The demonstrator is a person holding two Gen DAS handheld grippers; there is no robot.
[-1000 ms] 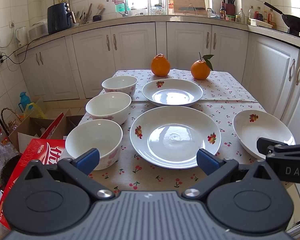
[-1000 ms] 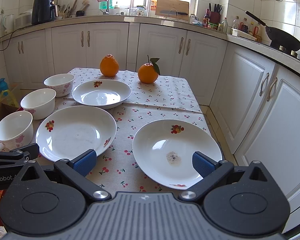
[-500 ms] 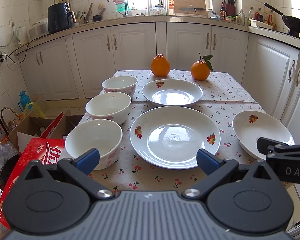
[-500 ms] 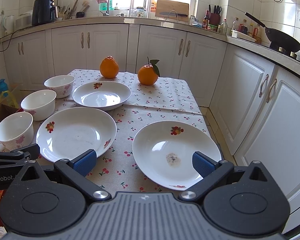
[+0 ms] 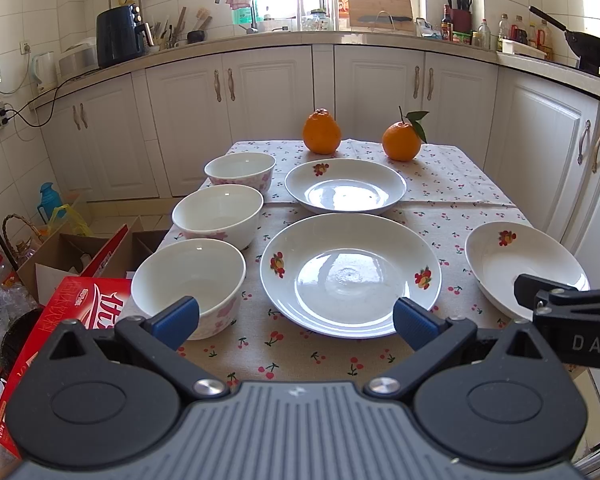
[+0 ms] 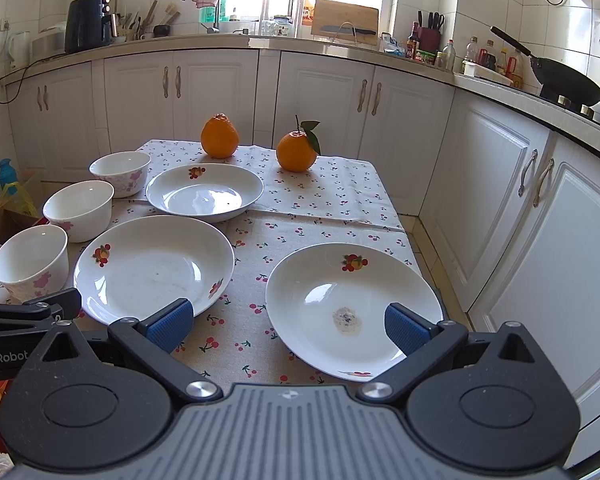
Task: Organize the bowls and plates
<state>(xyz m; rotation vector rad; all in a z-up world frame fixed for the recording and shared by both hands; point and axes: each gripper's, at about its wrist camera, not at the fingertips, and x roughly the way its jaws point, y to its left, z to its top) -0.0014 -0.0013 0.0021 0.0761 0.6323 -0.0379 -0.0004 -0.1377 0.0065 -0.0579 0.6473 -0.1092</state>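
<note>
- Three white ceramic bowls with pink flower prints stand in a line down the left side of the worktop (image 5: 452, 184), which is covered in a cherry-print cloth: the near bowl (image 5: 189, 282), the middle bowl (image 5: 217, 214) and the far bowl (image 5: 240, 171). Each stands upright, close to its neighbour.
- Three white shallow plates with fruit motifs lie flat on the cloth. The large centre plate (image 5: 350, 274) is just right of the near bowl, the far plate (image 5: 345, 185) sits behind it, and the right plate (image 6: 354, 310) lies near the right edge, apart from the other two, with a small dark smudge in its well.
- Two oranges rest at the far end of the cloth: a plain knobbly orange (image 5: 322, 132) on the left and a leafy-stemmed orange (image 5: 401, 141) on the right.
- My left claw (image 5: 296, 322) is spread wide and holds nothing, hovering at the near edge before the near bowl and the centre plate.
- My right claw (image 6: 288, 326) is likewise spread wide and holds nothing; its right blue pad overlaps the right plate in view, but I cannot tell whether it touches.
- A red printed cardboard box (image 5: 66, 316) sits off the worktop at near left.
</note>
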